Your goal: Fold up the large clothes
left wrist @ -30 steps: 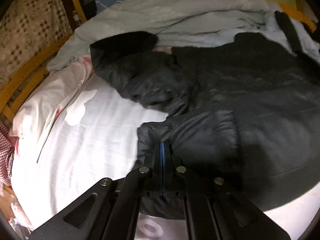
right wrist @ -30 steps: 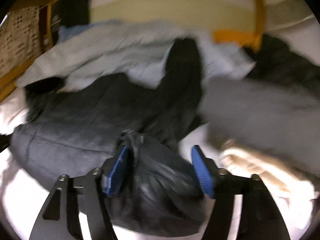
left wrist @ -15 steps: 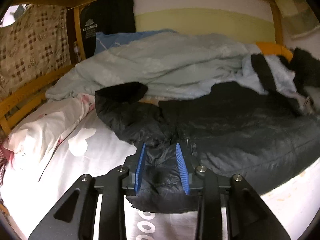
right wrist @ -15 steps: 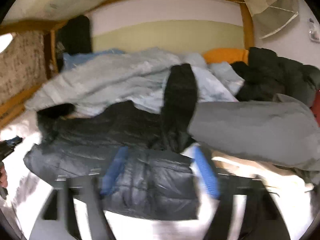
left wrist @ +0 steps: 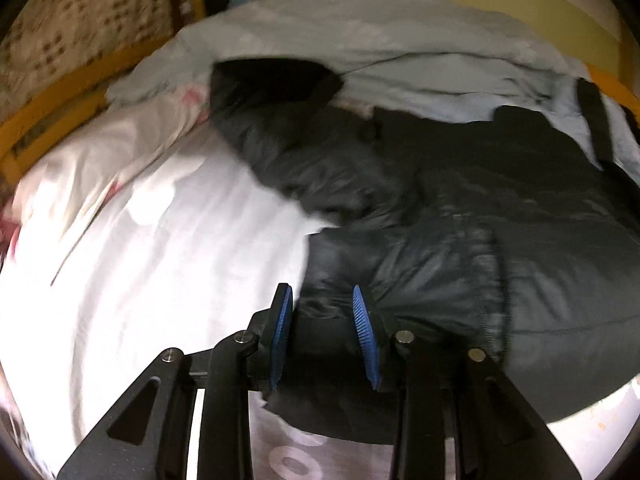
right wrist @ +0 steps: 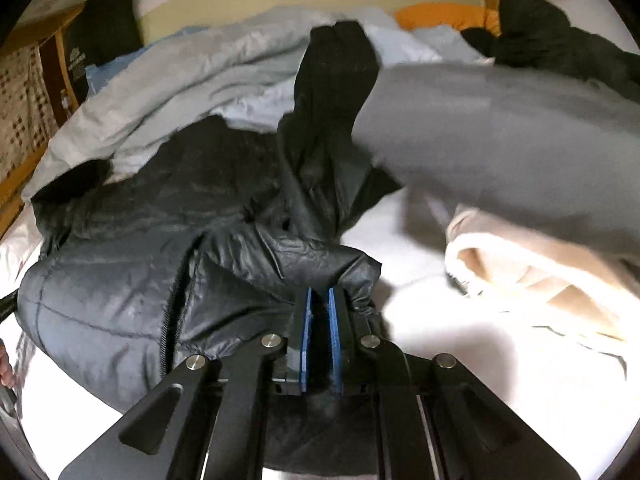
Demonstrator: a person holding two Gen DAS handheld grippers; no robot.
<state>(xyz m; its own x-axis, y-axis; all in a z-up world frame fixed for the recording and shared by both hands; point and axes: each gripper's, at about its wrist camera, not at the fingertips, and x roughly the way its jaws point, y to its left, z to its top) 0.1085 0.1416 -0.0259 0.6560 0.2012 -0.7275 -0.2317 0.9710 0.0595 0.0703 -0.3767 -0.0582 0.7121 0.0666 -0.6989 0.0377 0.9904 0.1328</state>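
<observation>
Left wrist view, item 1: we log a black puffer jacket (left wrist: pixel 460 216) spread over the white bed sheet (left wrist: pixel 160 260), body to the right, one sleeve running up-left w/ its dark cuff against the pale blue duvet (left wrist: pixel 360 32). Left claw (left wrist: pixel 322 332): partly open, blue pads apart; the jacket's lower left hem corner sits between them, but we see gaps at both pads, so no grip. Its jaws have just been opening. Pink-print pillow (left wrist: pixel 80 184) at left, yellow-wood bed frame (left wrist: pixel 60 96) behind it. Frame is somewhat blurred.

Right wrist view, item 2: same jacket (right wrist: pixel 140 272), seen from its other lower corner; zipper line runs down the front left of centre. Right claw (right wrist: pixel 319 340): nearly shut, pads pinched on a bunched fold of the jacket's hem corner; its jaws have just been closing, fabric between them. Jacket's second sleeve points up toward the duvet (right wrist: pixel 180 80). To the right: grey garment (right wrist: pixel 500 140) lying across, partly over a cream fleece-lined item (right wrist: pixel 540 280); both on the sheet, near the jacket, contact w/ it unclear. Far back right: orange cushion (right wrist: pixel 440 16) and another dark garment (right wrist: pixel 560 40). Far left edge: part of a hand (right wrist: pixel 6 364), barely visible.
</observation>
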